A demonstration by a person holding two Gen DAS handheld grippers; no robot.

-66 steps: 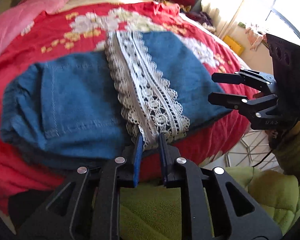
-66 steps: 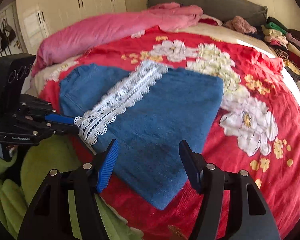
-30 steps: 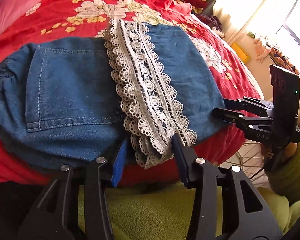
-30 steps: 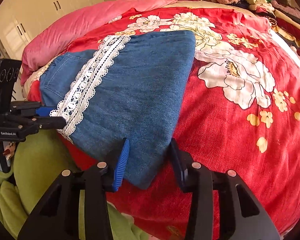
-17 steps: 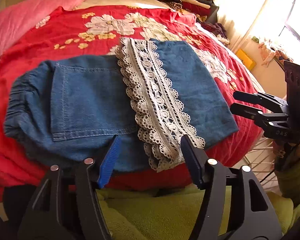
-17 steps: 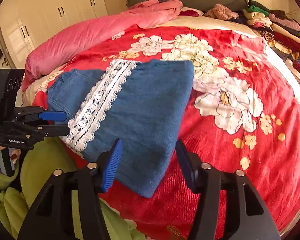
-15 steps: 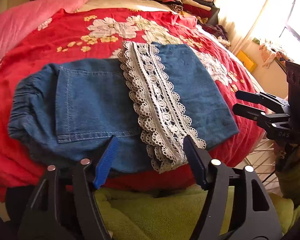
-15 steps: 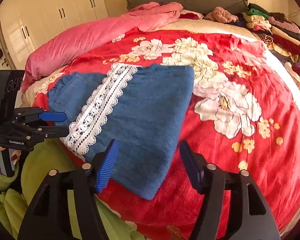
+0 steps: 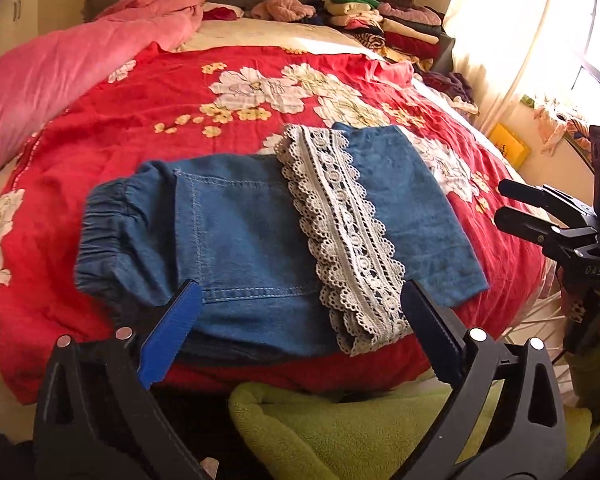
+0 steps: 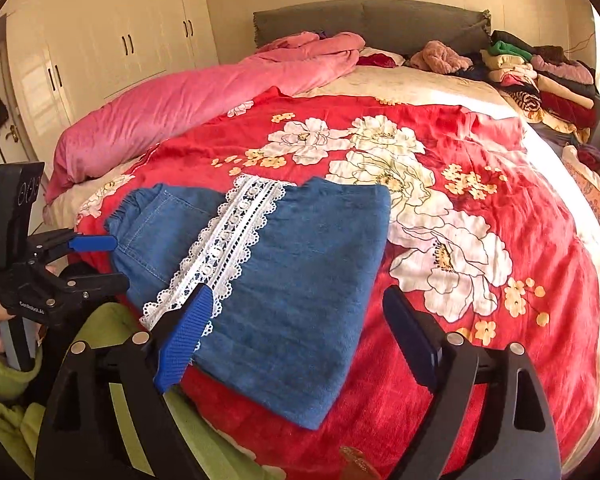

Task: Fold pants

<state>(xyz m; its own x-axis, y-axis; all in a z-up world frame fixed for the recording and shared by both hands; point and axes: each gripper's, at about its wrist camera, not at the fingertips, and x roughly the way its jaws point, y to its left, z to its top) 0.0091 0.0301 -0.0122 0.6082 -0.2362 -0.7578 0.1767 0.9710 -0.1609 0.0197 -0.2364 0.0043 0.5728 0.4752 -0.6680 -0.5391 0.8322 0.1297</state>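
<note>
On red bedspread (image 9: 148, 92), folded pants (image 9: 236, 240) lay flat, lace band at 1 o'clock. Both grippers, left (image 9: 300, 320) and right (image 10: 300, 320), just opened, empty. Denim soft, limp; best gripped at thick folded edge.

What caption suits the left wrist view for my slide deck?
Folded denim pants with lace trim lie on a red floral bedspread; both tools, left and right, open and clear.
</note>
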